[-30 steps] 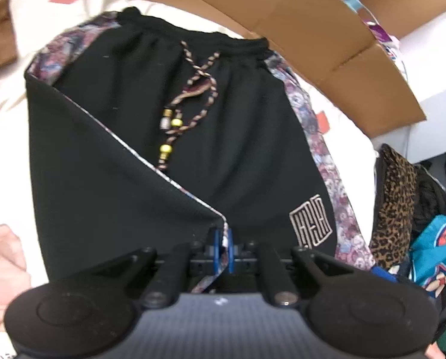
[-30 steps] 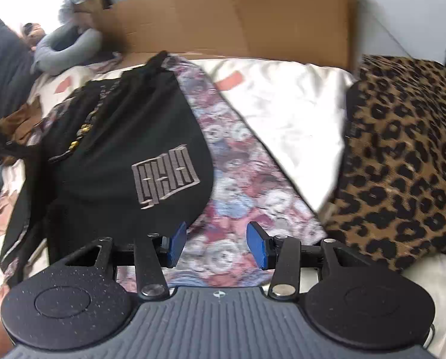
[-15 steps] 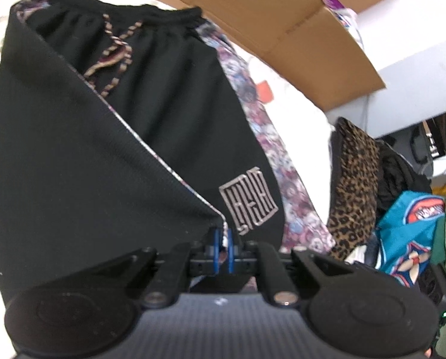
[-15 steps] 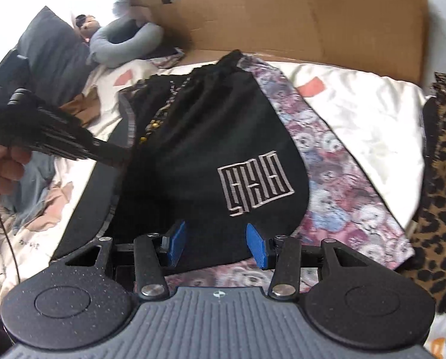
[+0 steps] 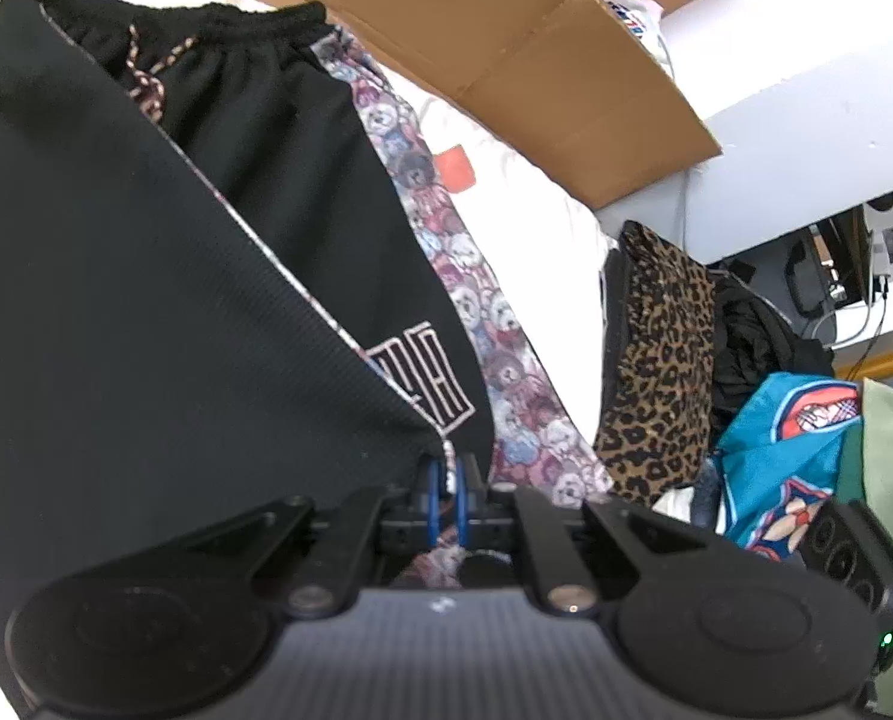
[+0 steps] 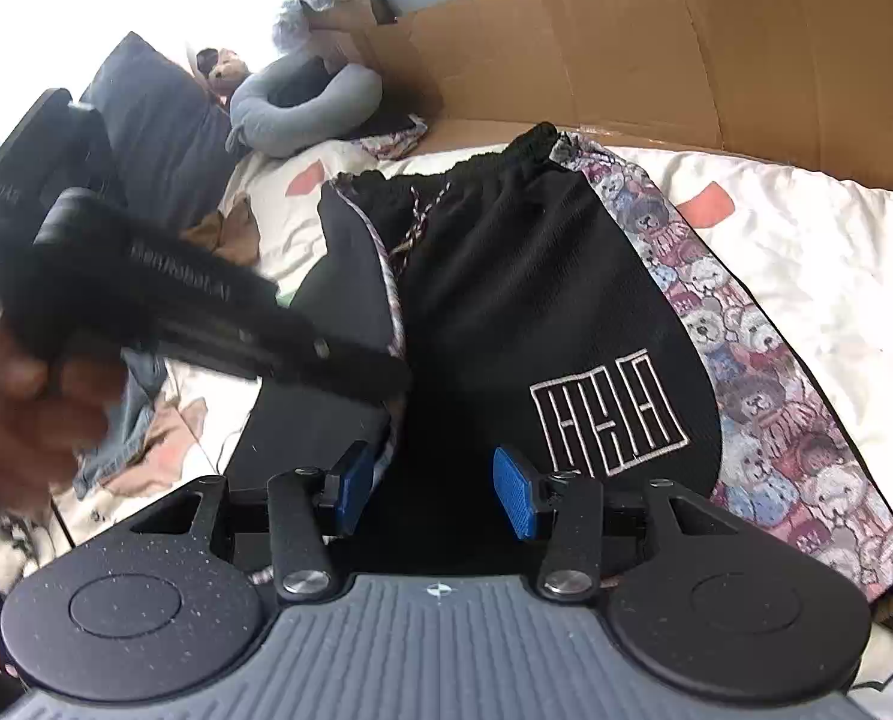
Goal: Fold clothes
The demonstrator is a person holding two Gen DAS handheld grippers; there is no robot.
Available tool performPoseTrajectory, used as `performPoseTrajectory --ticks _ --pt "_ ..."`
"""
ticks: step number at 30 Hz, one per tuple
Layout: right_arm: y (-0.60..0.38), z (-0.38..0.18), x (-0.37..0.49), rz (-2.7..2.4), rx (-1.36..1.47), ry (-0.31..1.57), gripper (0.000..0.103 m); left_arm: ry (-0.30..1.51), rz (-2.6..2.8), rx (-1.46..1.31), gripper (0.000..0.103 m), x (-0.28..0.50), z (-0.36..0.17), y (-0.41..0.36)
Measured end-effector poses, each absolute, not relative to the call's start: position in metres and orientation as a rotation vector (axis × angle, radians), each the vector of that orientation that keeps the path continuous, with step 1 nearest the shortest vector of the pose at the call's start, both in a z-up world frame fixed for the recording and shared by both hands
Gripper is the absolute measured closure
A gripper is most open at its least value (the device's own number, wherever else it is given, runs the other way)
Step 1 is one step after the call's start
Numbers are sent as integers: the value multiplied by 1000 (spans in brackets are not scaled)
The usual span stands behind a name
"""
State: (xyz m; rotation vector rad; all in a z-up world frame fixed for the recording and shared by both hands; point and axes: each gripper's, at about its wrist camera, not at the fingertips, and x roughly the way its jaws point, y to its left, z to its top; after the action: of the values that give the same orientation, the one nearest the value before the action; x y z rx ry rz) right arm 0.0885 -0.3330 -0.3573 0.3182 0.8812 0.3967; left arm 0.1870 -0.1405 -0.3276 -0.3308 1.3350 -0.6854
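Shorts (image 6: pixel 524 300), black knit with teddy-print side panels, lie on the bed (image 6: pixel 806 252); soft and light, best gripped at hem corners. Left claw (image 5: pixel 445 483) pinches the hem corner, folding one leg toward 3 o'clock. Right claw (image 6: pixel 437 495) hovers wide. Cardboard (image 6: pixel 656 48) stands at 12 o'clock.

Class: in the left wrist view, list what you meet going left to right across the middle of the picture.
Black shorts → teddy-bear print side stripe → white bedsheet → leopard-print garment → black clothing → blue printed fabric.
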Motion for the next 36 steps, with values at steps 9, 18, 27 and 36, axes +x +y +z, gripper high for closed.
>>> performPoseTrajectory --ticks 9,18,27,36 --pt "-334 -364 93 387 358 881 52 1351 -759 -349 98 176 -324 -161" --pt "-332 -370 93 369 327 872 100 1344 -834 -352 96 165 -315 -176" --pt "-364 -366 90 301 340 860 102 1275 -829 -351 84 172 -303 -147" --pt "-394 -365 83 216 375 873 102 1329 -615 -313 74 179 -334 -98"
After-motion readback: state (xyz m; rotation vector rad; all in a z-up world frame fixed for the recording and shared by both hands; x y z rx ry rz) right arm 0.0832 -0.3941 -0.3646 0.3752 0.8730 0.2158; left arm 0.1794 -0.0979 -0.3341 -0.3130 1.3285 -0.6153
